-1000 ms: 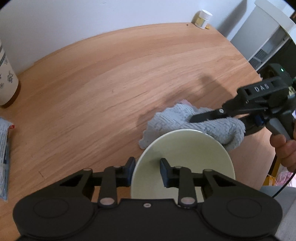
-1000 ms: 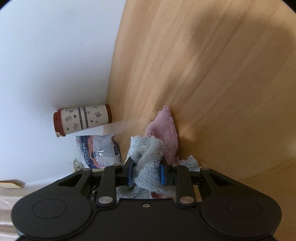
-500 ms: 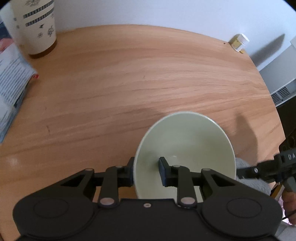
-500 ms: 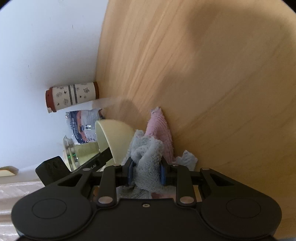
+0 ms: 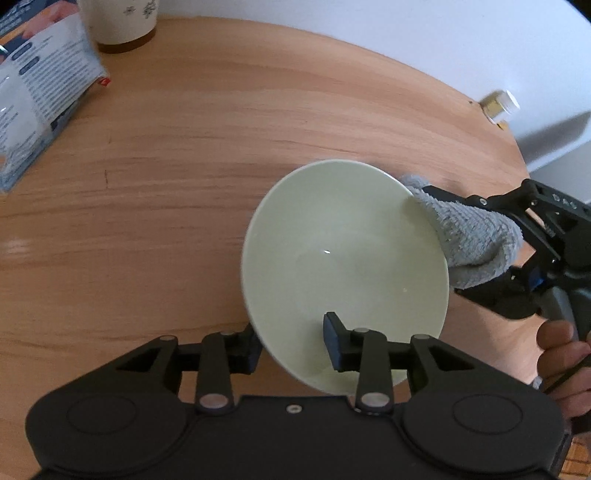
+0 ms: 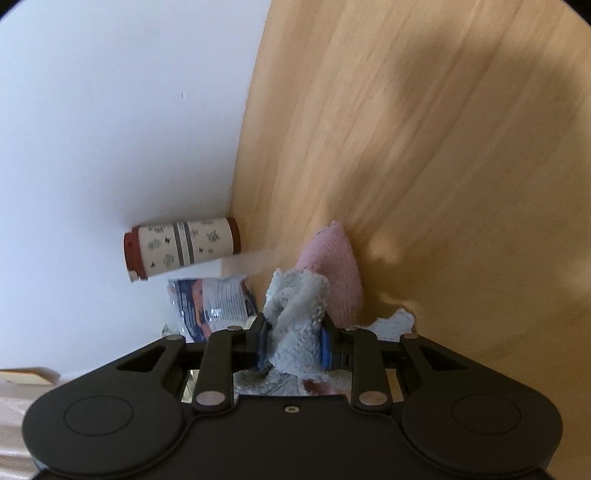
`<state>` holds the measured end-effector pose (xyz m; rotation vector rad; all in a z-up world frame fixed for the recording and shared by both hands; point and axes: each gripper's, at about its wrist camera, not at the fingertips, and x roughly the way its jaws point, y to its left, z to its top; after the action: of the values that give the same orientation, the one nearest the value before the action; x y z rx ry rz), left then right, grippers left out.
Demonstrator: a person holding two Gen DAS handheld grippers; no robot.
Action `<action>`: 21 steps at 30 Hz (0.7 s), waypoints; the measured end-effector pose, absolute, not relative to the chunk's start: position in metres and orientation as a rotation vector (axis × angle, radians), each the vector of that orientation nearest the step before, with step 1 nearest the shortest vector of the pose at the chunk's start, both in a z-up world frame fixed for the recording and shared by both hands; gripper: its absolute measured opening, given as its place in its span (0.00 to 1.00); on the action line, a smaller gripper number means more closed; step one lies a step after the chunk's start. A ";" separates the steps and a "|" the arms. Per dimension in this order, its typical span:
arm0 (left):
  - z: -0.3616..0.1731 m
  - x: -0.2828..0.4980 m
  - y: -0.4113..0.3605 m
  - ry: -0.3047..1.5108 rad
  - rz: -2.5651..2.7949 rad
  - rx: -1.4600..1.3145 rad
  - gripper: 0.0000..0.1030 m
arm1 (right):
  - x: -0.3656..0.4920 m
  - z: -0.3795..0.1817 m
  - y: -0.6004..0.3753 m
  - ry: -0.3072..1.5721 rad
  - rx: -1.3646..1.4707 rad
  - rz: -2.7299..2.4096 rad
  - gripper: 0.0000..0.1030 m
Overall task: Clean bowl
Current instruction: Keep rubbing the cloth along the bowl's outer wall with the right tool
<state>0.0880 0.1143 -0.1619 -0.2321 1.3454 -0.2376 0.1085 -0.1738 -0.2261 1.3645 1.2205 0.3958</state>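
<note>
A pale green bowl (image 5: 343, 251) is held tilted above the wooden table, its inside facing my left wrist camera. My left gripper (image 5: 291, 349) is shut on the bowl's near rim, one finger inside and one outside. My right gripper (image 6: 295, 341) is shut on a grey-blue cloth (image 6: 295, 321) with a pink side. In the left wrist view the cloth (image 5: 469, 240) touches the bowl's right rim, with the right gripper (image 5: 458, 236) behind it. The bowl does not show in the right wrist view.
A patterned cylindrical canister (image 5: 122, 22) and a printed plastic packet (image 5: 33, 92) stand at the table's far left by the white wall; both show in the right wrist view, canister (image 6: 181, 249), packet (image 6: 218, 304). A small jar (image 5: 498, 107) sits at the far right edge.
The bowl has been lifted and tilted up, and the left view has swung left. The right gripper has brought the cloth from the table up against the bowl's right rim.
</note>
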 end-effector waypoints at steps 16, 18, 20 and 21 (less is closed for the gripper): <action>-0.163 0.089 0.098 1.305 -0.241 -0.176 0.30 | 0.034 -0.216 -0.196 1.343 1.294 0.375 0.30; -0.163 0.089 0.099 1.307 -0.253 -0.174 0.30 | 0.042 -0.198 -0.186 1.358 1.018 0.486 0.30; -0.163 0.089 0.100 1.309 -0.261 -0.178 0.30 | 0.045 -0.187 -0.178 1.348 0.844 0.566 0.30; -0.163 0.089 0.100 1.310 -0.263 -0.181 0.30 | 0.047 -0.179 -0.173 1.340 0.745 0.623 0.30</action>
<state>0.0886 0.0997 -0.1634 -0.1806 1.3097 -0.2628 0.0470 -0.1732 -0.1794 0.7449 1.3401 0.6235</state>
